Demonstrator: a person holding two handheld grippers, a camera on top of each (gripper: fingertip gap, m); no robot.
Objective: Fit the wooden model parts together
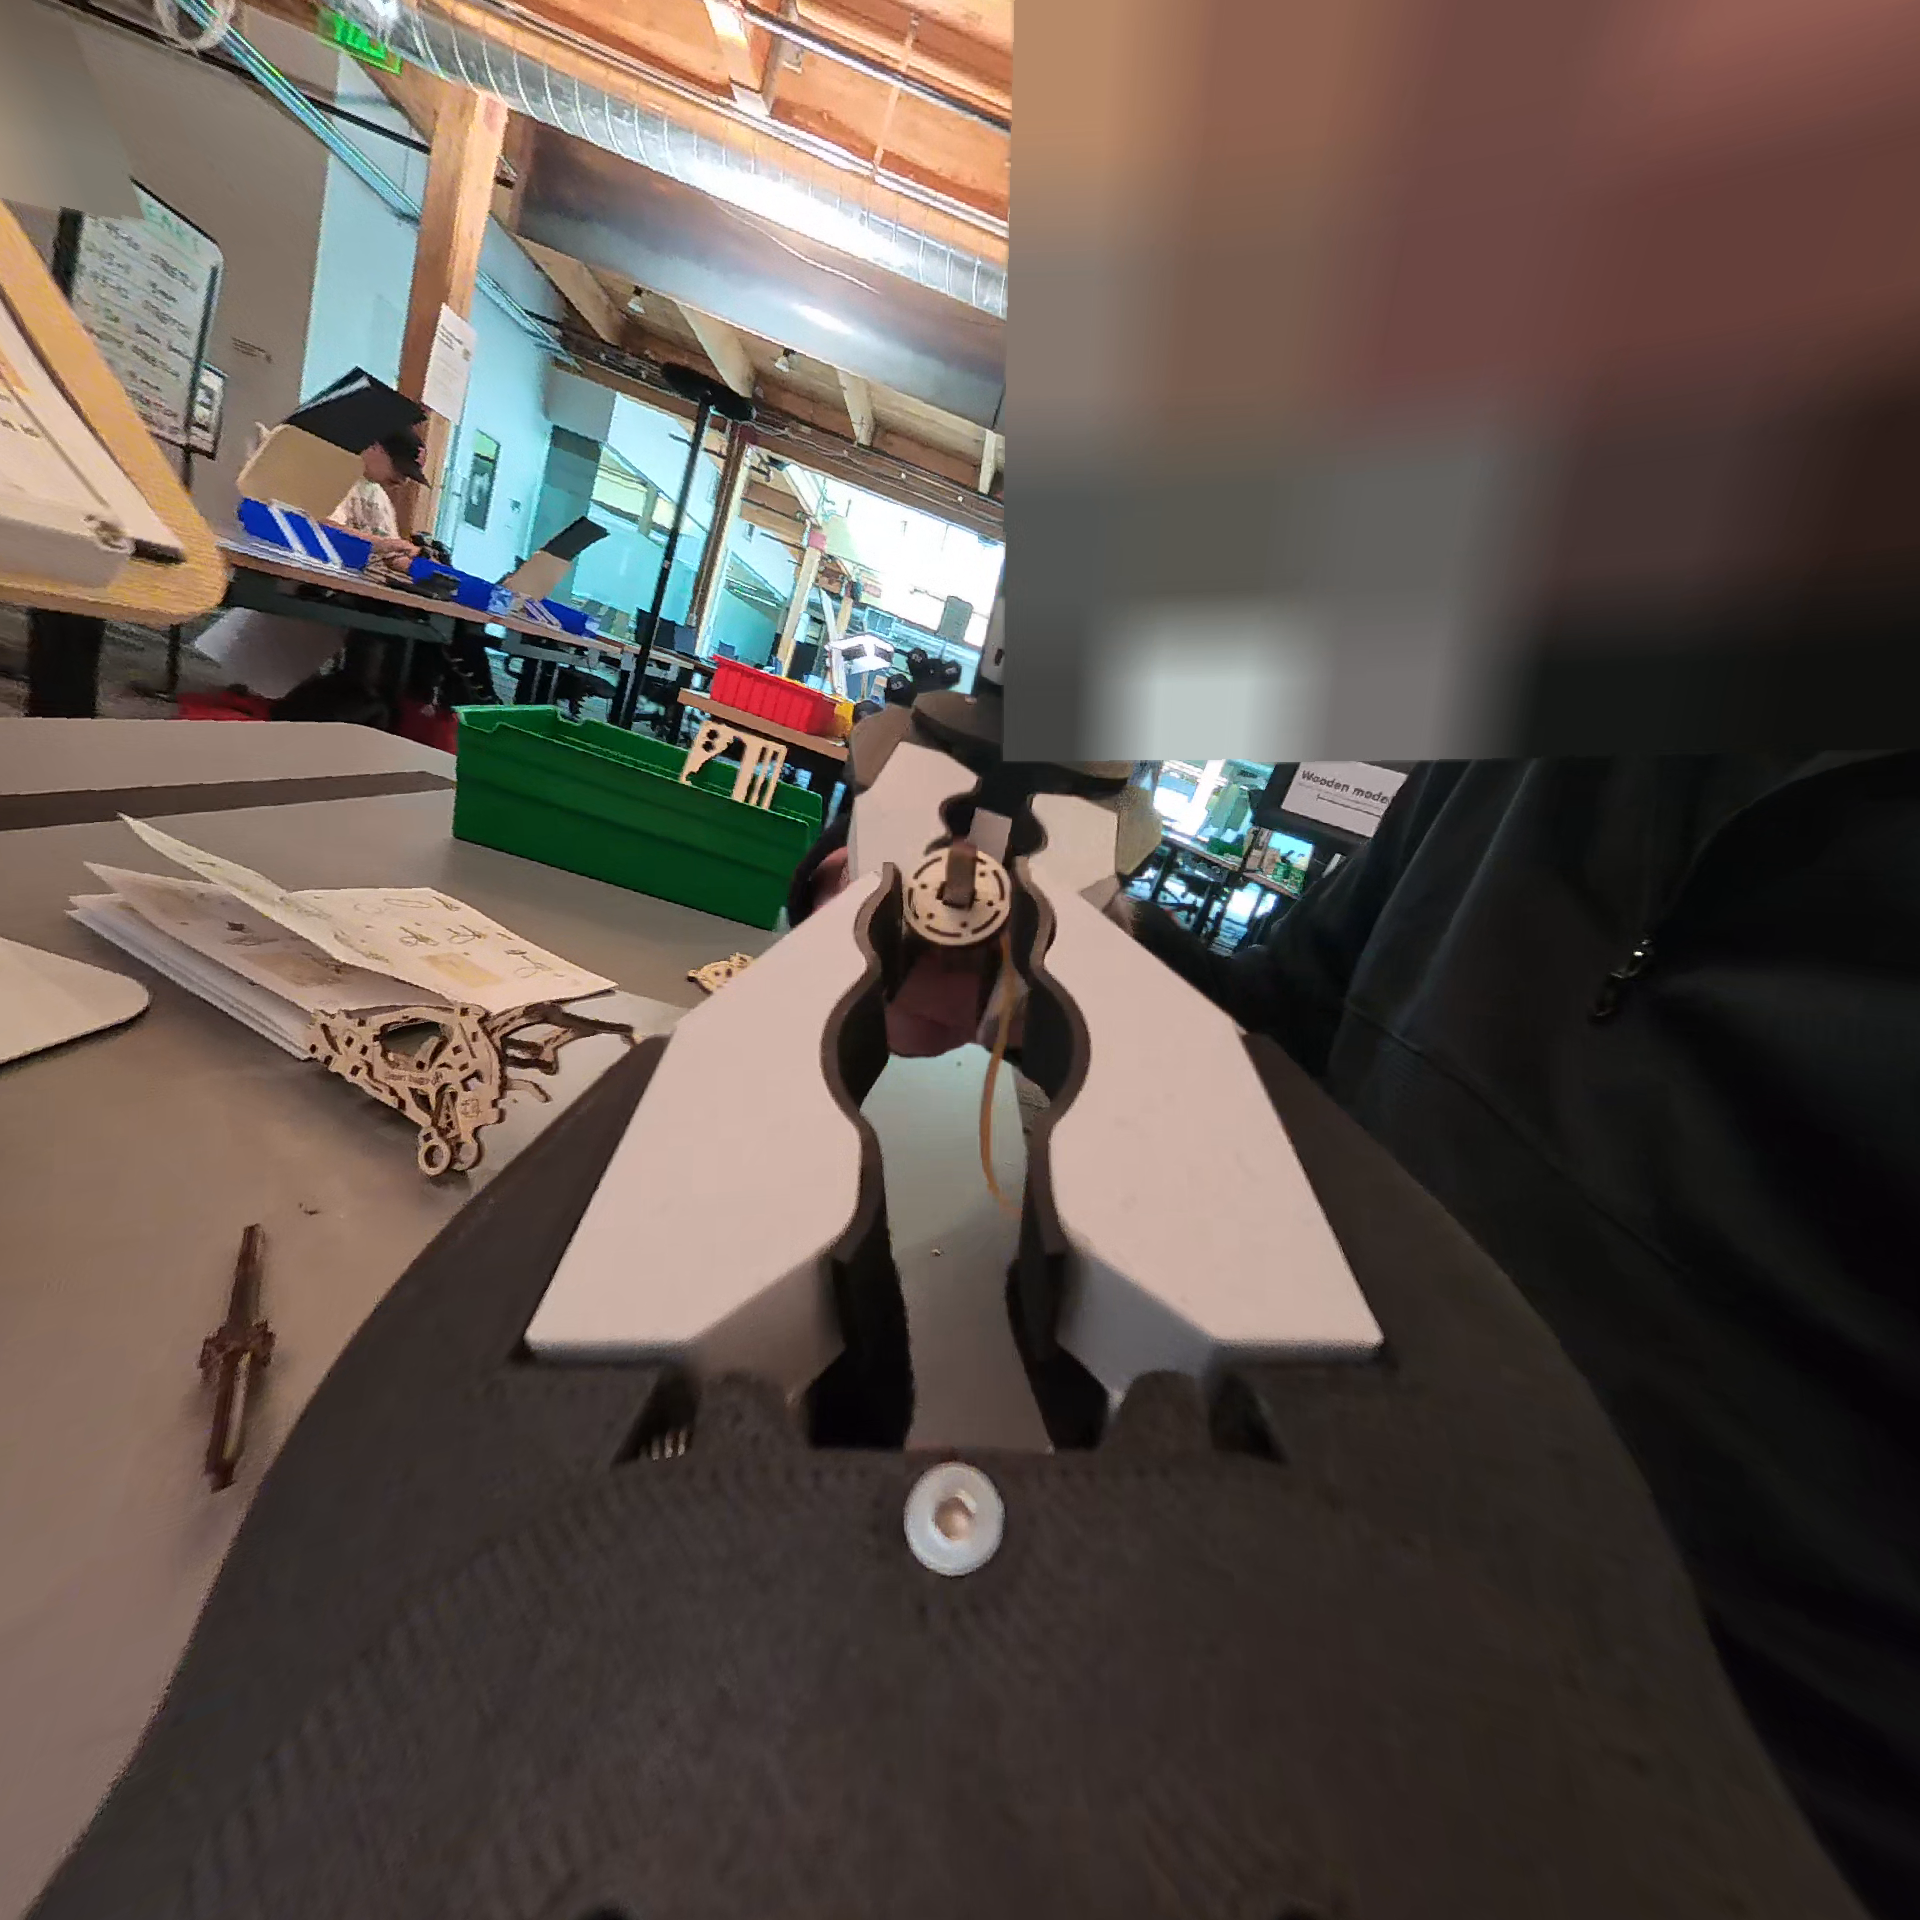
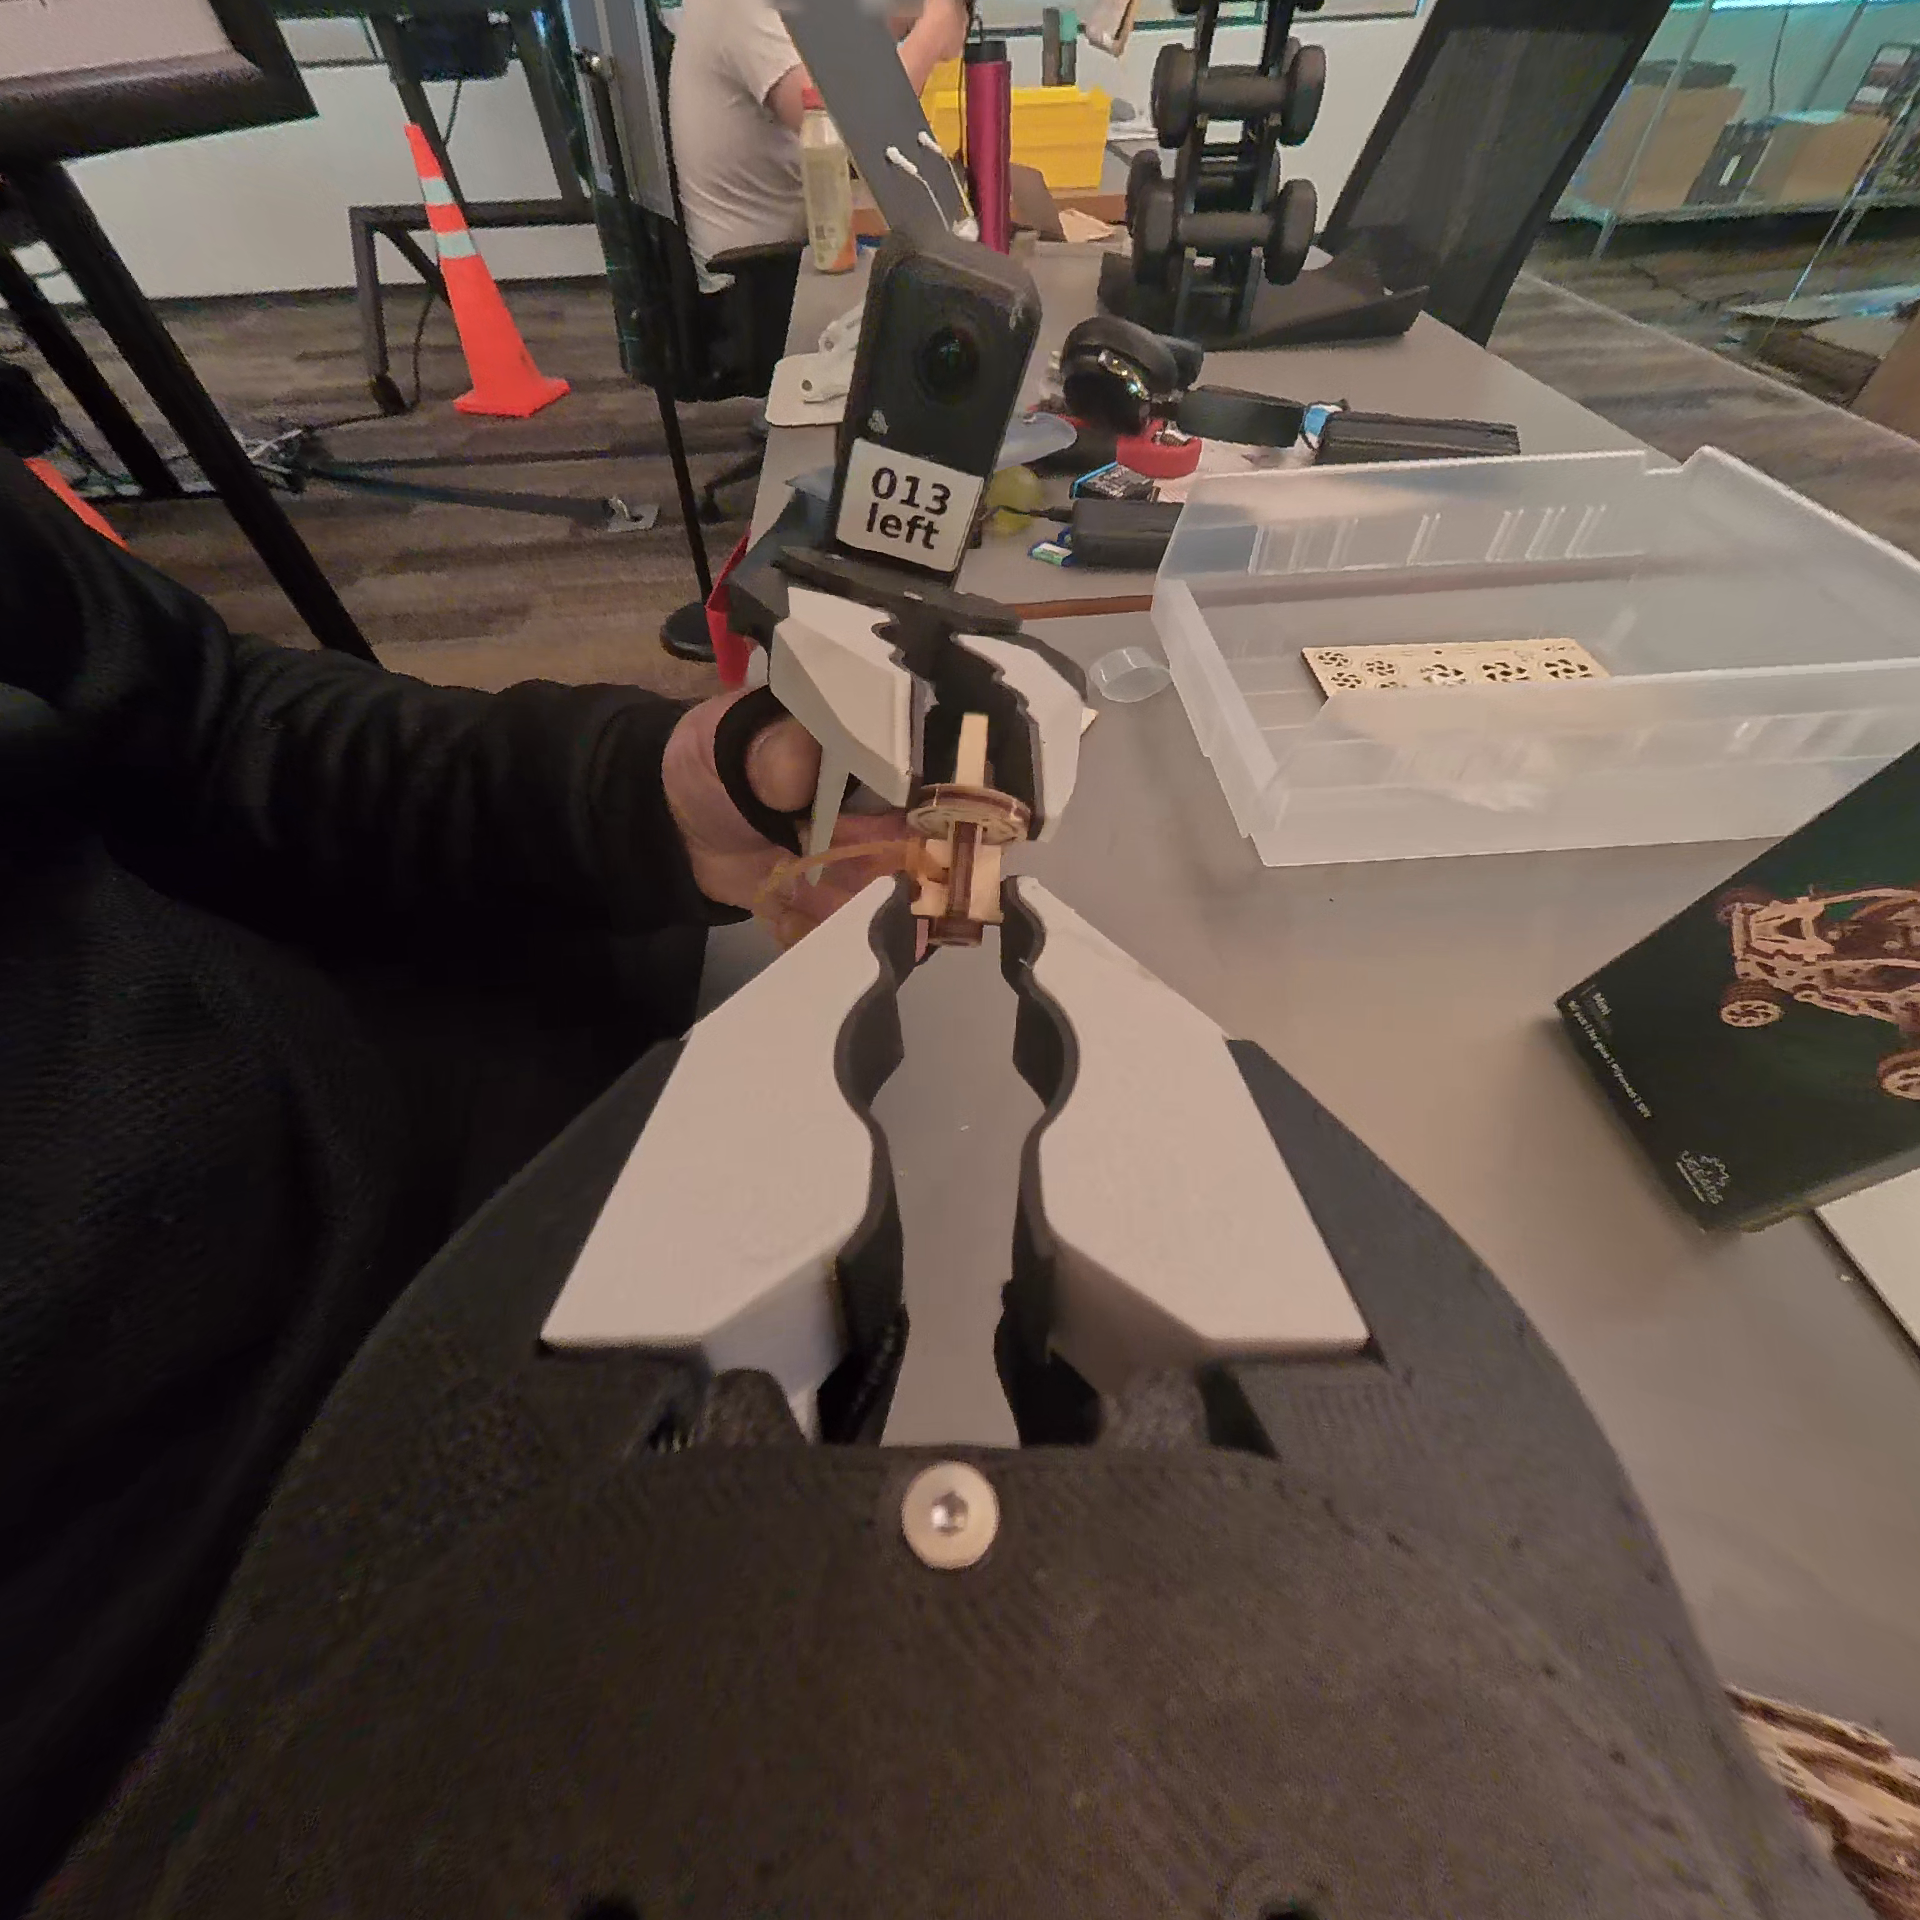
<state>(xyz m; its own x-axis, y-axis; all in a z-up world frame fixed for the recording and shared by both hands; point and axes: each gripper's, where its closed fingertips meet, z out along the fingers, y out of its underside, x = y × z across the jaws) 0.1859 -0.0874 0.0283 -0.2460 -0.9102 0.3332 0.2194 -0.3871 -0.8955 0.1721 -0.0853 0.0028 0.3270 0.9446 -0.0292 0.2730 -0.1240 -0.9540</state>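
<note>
Between the two gripper tips, the little round pale wooden wheel piece on its peg (image 2: pixel 961 842) is pinched by both the left gripper (image 2: pixel 971 774) and the right gripper (image 2: pixel 951 904), so some parts look joined, but more flat wooden cut-out parts (image 1: pixel 416 1070) wait on the table off to the left gripper's left side.

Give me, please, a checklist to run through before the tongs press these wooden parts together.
1. Left tongs grip the wooden disc: ok.
2. Right tongs clamp the wooden block: cannot tell, the tips flank it closely.
3. Block sits in line with the disc: ok.
4. Rubber band free of the joint: not ok, it trails from the parts.
5. Instruction booklet open on the table: ok.
</note>
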